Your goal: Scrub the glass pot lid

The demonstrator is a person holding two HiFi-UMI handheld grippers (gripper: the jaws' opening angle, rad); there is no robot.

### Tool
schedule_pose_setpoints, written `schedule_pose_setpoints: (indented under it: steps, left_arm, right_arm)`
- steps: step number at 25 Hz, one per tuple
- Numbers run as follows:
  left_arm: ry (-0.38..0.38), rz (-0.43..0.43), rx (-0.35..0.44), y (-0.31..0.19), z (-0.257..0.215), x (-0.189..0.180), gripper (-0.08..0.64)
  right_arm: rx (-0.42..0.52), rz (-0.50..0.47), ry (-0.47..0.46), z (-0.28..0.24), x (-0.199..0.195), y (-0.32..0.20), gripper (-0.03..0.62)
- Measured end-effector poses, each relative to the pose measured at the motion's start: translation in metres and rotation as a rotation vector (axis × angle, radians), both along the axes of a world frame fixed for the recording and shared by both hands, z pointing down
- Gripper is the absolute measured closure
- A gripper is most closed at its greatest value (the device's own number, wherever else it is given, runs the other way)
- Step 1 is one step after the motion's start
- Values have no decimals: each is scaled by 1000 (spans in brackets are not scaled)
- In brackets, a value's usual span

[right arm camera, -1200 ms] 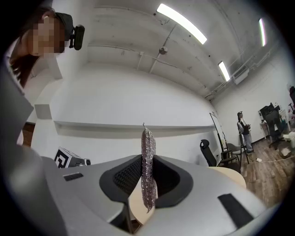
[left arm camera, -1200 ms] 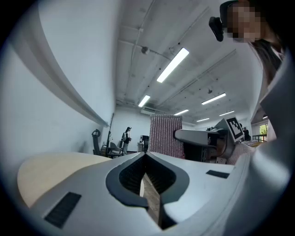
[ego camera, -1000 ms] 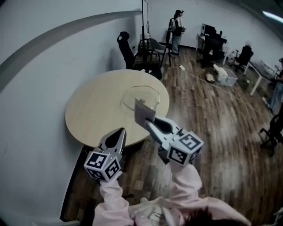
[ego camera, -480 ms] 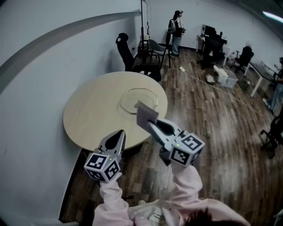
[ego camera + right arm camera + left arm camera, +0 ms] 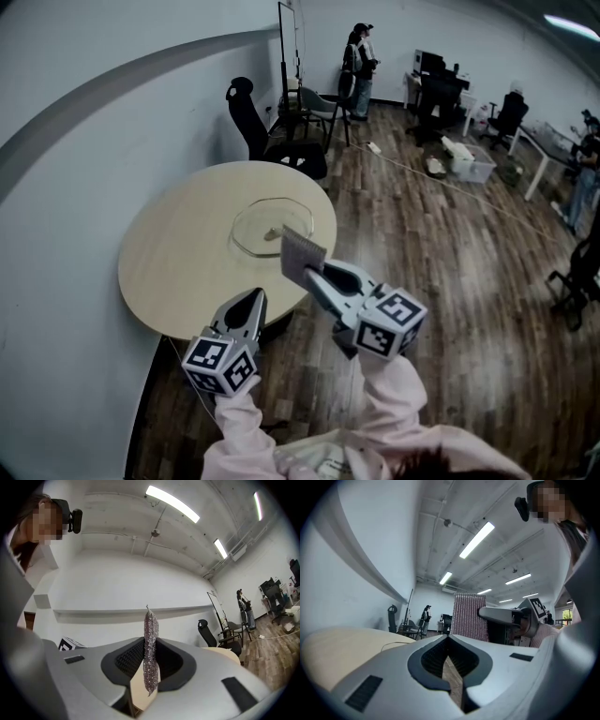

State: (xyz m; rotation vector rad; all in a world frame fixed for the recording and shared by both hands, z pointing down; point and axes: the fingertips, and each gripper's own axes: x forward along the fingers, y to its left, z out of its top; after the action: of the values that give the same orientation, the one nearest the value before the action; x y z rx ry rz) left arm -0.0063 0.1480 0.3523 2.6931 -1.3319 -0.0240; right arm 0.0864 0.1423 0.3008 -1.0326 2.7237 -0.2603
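Grey jaws of the left gripper [image 5: 250, 302] are sitting pressed together, empty. Just to its right, the right gripper [image 5: 312, 273] is pinching a silvery scrubbing pad [image 5: 302, 251] upright. Farther off, the glass pot lid [image 5: 267, 223] is lying on the round wooden table [image 5: 173, 267].

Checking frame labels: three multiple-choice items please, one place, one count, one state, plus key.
1. Where is the glass pot lid? A on the round table; B on the floor; C on the chair.
2. How many grippers hold something? A none; B one; C two.
3. The left gripper is: A shut, empty; B wide open; C shut on the lid.
Key: 1 A, lid lies on the table. 2 B, only the right gripper clamps the scrub pad. 3 A, its jaws meet with nothing between.
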Motion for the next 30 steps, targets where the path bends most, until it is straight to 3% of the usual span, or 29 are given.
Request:
schedule_pose_setpoints:
  steps: [9, 17, 30]
  left_arm:
    - [26, -32, -26, -16, 13, 11, 566]
    - [-7, -47, -56, -44, 27, 8, 566]
    - [3, 10, -61, -121, 22, -13, 567]
  right_arm:
    - [-44, 3, -20, 17, 25, -20, 518]
    - [-86, 8, -35, 28, 26, -50, 518]
    - [-122, 33, -41, 32, 0, -126, 518]
